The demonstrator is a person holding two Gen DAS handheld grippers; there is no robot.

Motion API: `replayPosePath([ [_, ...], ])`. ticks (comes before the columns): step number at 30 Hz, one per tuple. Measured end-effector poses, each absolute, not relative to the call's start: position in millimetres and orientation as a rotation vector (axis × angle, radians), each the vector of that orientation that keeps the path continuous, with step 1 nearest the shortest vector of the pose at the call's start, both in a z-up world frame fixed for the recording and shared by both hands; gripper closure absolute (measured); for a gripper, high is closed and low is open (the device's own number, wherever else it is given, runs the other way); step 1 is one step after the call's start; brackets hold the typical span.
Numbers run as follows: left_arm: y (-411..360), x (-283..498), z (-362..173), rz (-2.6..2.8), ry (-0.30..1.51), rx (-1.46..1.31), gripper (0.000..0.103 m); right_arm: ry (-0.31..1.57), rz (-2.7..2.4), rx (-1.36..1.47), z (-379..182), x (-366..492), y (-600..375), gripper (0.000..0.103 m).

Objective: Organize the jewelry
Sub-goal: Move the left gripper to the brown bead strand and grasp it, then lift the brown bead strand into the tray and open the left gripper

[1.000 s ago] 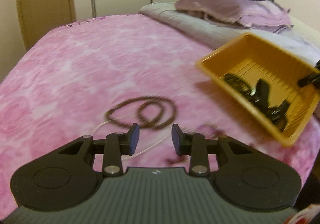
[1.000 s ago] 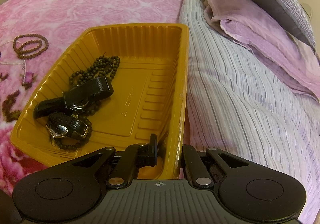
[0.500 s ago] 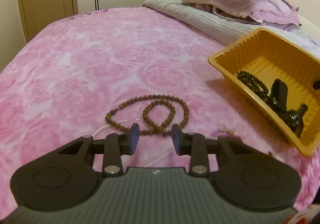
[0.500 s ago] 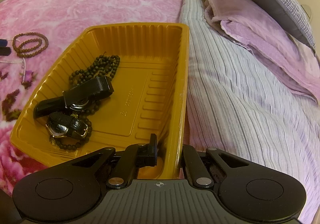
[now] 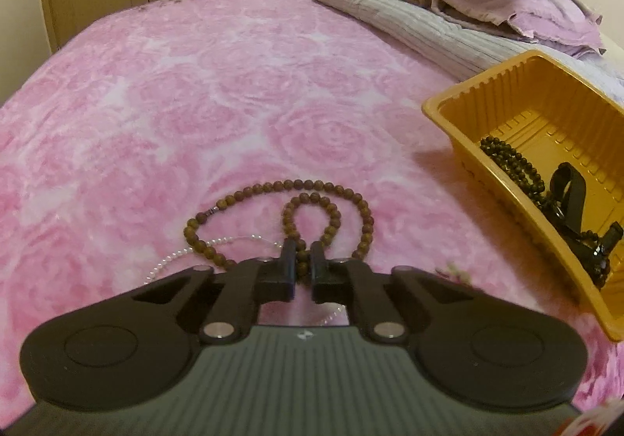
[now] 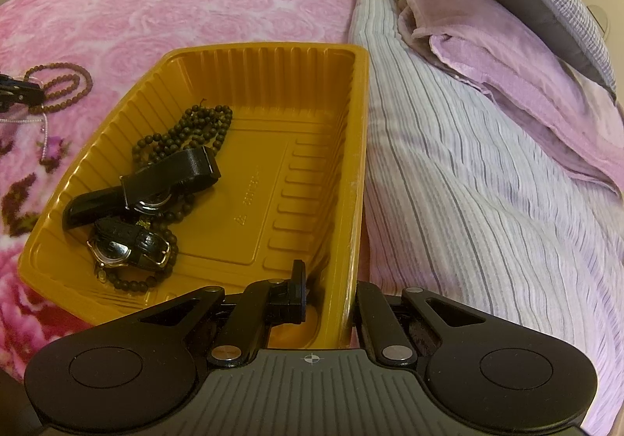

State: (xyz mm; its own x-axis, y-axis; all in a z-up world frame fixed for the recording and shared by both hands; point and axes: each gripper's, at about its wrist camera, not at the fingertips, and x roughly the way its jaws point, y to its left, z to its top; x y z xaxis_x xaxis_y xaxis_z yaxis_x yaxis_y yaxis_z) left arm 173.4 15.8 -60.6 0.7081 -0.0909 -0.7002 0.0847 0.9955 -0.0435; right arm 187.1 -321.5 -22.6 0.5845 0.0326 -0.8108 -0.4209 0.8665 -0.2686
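left tool [image 5: 303, 260] pinches brown bead necklace [image 5: 288, 219] on pink blanket [image 5: 195, 104].

A bed with a pink rose-patterned blanket [image 5: 218, 85] carries a brown bead necklace [image 5: 331, 188], a thin white bead string [image 5: 183, 252] crossing it, a yellow tray [image 6: 360, 147], a striped grey quilt [image 6: 468, 182] and pillows [image 6: 507, 57].

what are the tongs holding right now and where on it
The left tongs pinch the brown bead necklace at its near loop, where strands cross. The right tongs grip the yellow tray by its near right wall.
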Motion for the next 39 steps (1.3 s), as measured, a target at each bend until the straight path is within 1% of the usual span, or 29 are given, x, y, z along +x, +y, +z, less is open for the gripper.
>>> replayPosePath([
  [5,21.4,163.6,-40.5,-0.11,0.736,-0.016,0.098,0.914,0.276,-0.468,-22.8,187.5,-321.4,0.097],
  [13,36.5,152.5,17.5,-0.136,0.615,0.004,0.098,0.91,0.274,-0.47,-22.0,188.8,-320.7,0.097],
  [26,40.6,158.5,91.6,-0.218,0.497,0.041,0.098,0.903,0.274,-0.473,-20.0,186.2,-318.5,0.097],
  [31,35.1,161.6,120.5,-0.244,0.44,0.058,0.098,0.899,0.275,-0.474,-19.1,185.3,-318.0,0.097],
  [39,10.0,167.4,149.0,-0.331,0.388,0.034,0.098,0.899,0.274,-0.473,-19.3,185.4,-317.9,0.097],
])
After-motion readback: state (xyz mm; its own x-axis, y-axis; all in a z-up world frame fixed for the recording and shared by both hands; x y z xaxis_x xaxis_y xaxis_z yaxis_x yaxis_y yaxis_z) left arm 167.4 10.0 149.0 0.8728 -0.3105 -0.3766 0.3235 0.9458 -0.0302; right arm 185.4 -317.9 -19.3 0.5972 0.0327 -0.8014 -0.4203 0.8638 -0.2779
